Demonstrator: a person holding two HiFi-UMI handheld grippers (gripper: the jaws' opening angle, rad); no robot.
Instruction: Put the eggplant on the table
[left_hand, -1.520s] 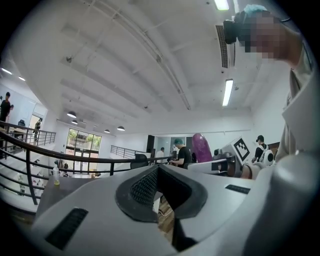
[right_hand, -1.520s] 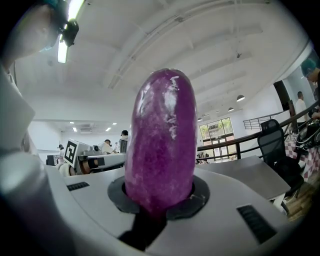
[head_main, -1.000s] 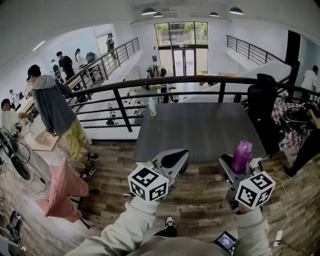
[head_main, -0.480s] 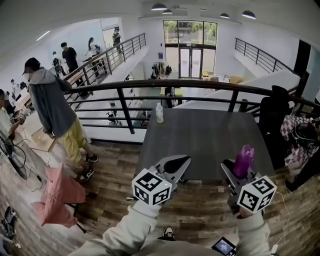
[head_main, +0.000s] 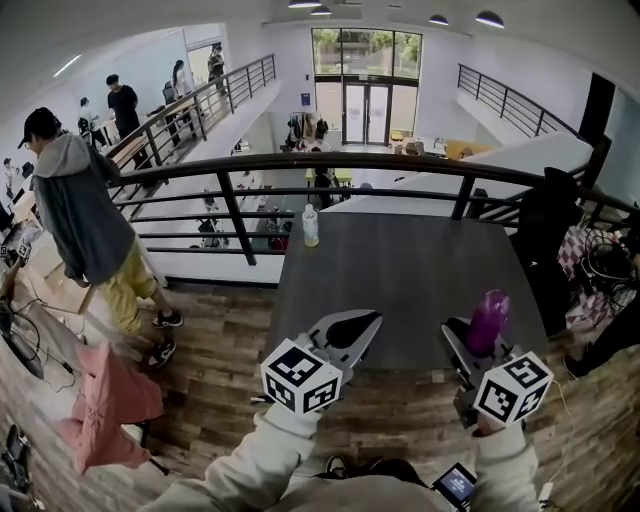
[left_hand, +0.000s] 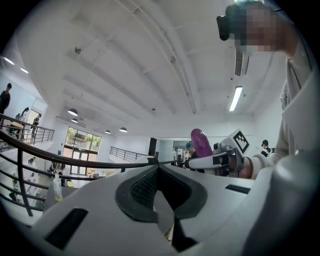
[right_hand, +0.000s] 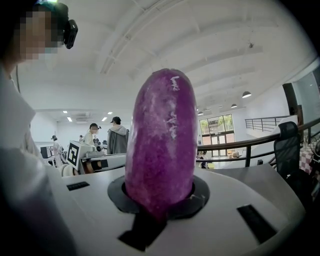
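Observation:
A purple eggplant (head_main: 488, 318) stands upright in my right gripper (head_main: 470, 342), which is shut on its lower end. It fills the right gripper view, eggplant (right_hand: 160, 150) rising from between the pads of the right gripper (right_hand: 159, 199). In the head view it hangs over the near right edge of the dark grey table (head_main: 400, 270). My left gripper (head_main: 352, 328) is at the table's near edge, shut with nothing in it. In the left gripper view the left gripper (left_hand: 159, 172) has its tips together, with the eggplant (left_hand: 201, 144) off to the right.
A clear bottle (head_main: 310, 226) stands at the table's far left corner. A black railing (head_main: 350, 165) runs behind the table. A black chair (head_main: 555, 215) is at the table's right. At the left, a person in a grey hoodie (head_main: 75, 215) and a pink cloth (head_main: 105, 400).
Both grippers and the view have come forward to the table; the eggplant now hangs over its near edge. The person in the hoodie has shifted left.

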